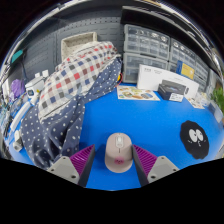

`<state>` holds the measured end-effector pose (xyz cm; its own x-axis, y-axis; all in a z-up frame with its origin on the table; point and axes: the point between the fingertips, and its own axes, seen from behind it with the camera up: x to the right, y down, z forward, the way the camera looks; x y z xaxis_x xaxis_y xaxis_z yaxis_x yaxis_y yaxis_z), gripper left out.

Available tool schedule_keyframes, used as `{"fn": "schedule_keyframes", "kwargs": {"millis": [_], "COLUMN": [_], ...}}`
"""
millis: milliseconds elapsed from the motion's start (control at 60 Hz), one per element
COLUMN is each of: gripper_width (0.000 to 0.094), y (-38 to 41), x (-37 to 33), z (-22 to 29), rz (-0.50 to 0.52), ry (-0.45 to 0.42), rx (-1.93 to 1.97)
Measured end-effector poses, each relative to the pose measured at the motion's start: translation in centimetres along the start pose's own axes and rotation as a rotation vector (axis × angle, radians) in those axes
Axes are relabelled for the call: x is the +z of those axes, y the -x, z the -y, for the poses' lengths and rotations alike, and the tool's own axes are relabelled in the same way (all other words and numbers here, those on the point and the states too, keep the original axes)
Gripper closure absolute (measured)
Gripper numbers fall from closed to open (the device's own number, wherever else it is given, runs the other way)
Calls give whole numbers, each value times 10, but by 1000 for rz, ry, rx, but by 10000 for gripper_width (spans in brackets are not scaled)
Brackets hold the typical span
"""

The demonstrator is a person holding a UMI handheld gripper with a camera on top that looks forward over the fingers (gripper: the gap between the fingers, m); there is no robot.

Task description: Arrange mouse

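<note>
While mouse (119,151) rests on blue bench (150,125), jaws (118,164) sit spread apart, released; mouse stands between pink pads (83,157) with gap showing at either side (beige-grey body, dark stripe along middle); plaid cloth (75,80) heaped beyond left finger over dotted fabric (45,130); round black mat with cartoon eyes (195,138) lies off to right, well apart from mouse; white box (155,78) and drawer cabinet (150,45) stand at far edge of bench.
</note>
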<state>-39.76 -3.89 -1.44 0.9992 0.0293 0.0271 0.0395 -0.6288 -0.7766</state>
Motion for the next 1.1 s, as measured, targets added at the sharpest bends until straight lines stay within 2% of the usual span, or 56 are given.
{"fn": "schedule_keyframes", "kwargs": {"millis": [133, 233, 367, 517, 533, 650, 750, 900, 1000, 1100], "gripper_width": [310, 450, 488, 583, 614, 615, 615, 613, 614, 614], "y": [3, 10, 10, 10, 10, -1, -17, -88, -154, -224], "x": [8, 9, 10, 11, 11, 5, -16, -57, -81, -89], "z": [5, 5, 4, 3, 4, 17, 86, 173, 198, 198], "rz": [-9, 14, 20, 30, 32, 18, 37, 1, -27, -50], "ry": [11, 25, 46, 76, 79, 134, 28, -130, -178, -198], "rx": [8, 10, 43, 21, 20, -70, -54, -53, -40, -18]}}
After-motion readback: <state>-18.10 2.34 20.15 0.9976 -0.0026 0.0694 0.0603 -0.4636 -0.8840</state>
